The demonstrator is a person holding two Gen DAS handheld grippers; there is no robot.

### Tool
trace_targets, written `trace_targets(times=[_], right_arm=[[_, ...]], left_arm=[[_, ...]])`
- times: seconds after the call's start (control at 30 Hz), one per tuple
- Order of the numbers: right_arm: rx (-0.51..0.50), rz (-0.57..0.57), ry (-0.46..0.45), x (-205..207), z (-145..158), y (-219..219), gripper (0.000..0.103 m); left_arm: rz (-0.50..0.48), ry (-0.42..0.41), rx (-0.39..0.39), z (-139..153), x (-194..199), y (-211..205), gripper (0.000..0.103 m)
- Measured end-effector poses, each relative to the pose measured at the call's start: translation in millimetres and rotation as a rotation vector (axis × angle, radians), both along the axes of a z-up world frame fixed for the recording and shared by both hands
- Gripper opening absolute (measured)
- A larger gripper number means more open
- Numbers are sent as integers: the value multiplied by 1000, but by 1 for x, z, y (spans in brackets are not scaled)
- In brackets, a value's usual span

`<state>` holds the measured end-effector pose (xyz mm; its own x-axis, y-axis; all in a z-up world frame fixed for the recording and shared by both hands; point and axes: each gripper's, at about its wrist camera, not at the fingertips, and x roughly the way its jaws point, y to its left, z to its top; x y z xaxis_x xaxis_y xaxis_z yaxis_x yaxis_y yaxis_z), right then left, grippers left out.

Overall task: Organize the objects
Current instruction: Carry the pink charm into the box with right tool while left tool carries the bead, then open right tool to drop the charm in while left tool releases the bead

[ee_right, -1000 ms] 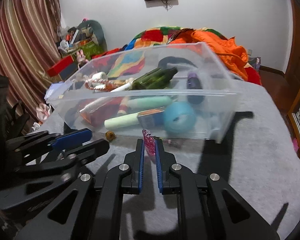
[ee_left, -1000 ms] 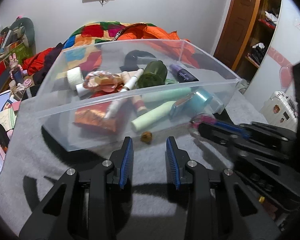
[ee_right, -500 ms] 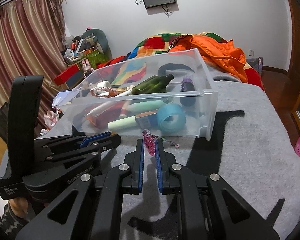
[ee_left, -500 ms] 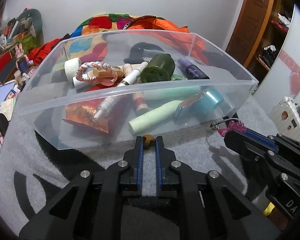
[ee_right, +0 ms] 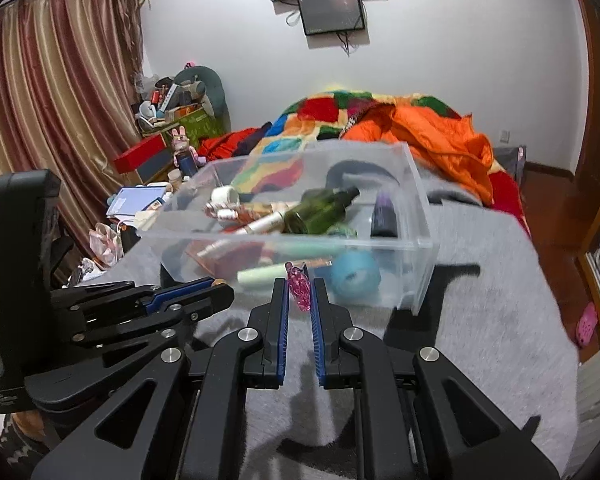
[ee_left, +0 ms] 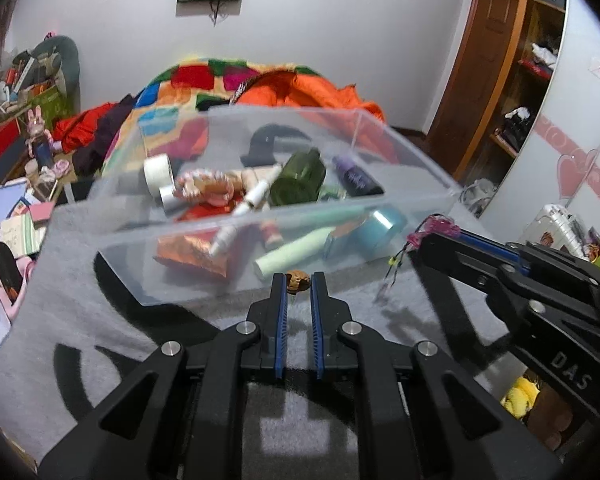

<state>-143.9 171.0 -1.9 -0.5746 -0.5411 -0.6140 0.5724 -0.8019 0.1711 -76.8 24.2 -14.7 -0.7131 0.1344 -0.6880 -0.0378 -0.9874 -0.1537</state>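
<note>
A grey blanket-like surface (ee_right: 480,300) with large dark shapes printed on it is spreading across the foreground in both wrist views. Going left to right in the right wrist view: striped red and gold curtains (ee_right: 48,120) are hanging along the left wall. Beside them a cluttered corner (ee_right: 180,104) of boxes and small things is piling up. A dark screen (ee_right: 332,10) is hanging on the white back wall. Below it a patchwork quilt (ee_right: 332,112) and an orange cover (ee_right: 440,140) are lying heaped. At far right, wooden floor is showing.

A clear plastic bin (ee_right: 416,248) is sitting on the grey surface, holding a green bottle (ee_right: 320,212), a roll of white tape (ee_right: 226,196), a pale green tube (ee_right: 264,276), a blue tape roll (ee_right: 356,274) and a purple bottle (ee_right: 382,216).

The left gripper (ee_left: 298,280) is pinching a small brown nut-like object (ee_left: 298,281) at its fingertips, just in front of the bin's near wall. The blue pads are standing narrow around it. The right gripper (ee_right: 299,286) is clamping a pink translucent charm (ee_right: 299,286) between its narrow fingers, also just before the bin. In the left wrist view, thin cords are dangling from that charm. At the right of that view, a wooden door (ee_left: 480,80) and open shelves (ee_left: 536,60) are standing beside a white panel with pink hearts (ee_left: 576,168).
</note>
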Motion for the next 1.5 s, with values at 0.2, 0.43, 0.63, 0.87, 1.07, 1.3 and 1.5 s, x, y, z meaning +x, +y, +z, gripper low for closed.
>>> trace_targets(times=[0.2, 0.43, 0.63, 0.87, 1.07, 1.3, 1.5], right_arm=[[1, 5, 67, 1, 23, -5, 10], [18, 4, 145, -3, 45, -12, 10], [12, -12, 183, -15, 59, -16, 10], [13, -7, 149, -36, 52, -31, 10], [55, 3, 91, -50, 28, -43, 10], [55, -13, 14, -66, 8, -39, 10], [74, -4, -6, -69, 2, -41, 10]], left_arm=[[-4, 60, 0, 24, 5, -5, 10], [3, 116, -8, 47, 2, -14, 10], [15, 137, -19, 55, -9, -23, 10], [21, 116, -23, 48, -28, -29, 10], [20, 64, -2, 31, -45, -33, 10], [11, 26, -1, 16, -56, -31, 10], [-4, 16, 4, 14, -59, -29, 10]])
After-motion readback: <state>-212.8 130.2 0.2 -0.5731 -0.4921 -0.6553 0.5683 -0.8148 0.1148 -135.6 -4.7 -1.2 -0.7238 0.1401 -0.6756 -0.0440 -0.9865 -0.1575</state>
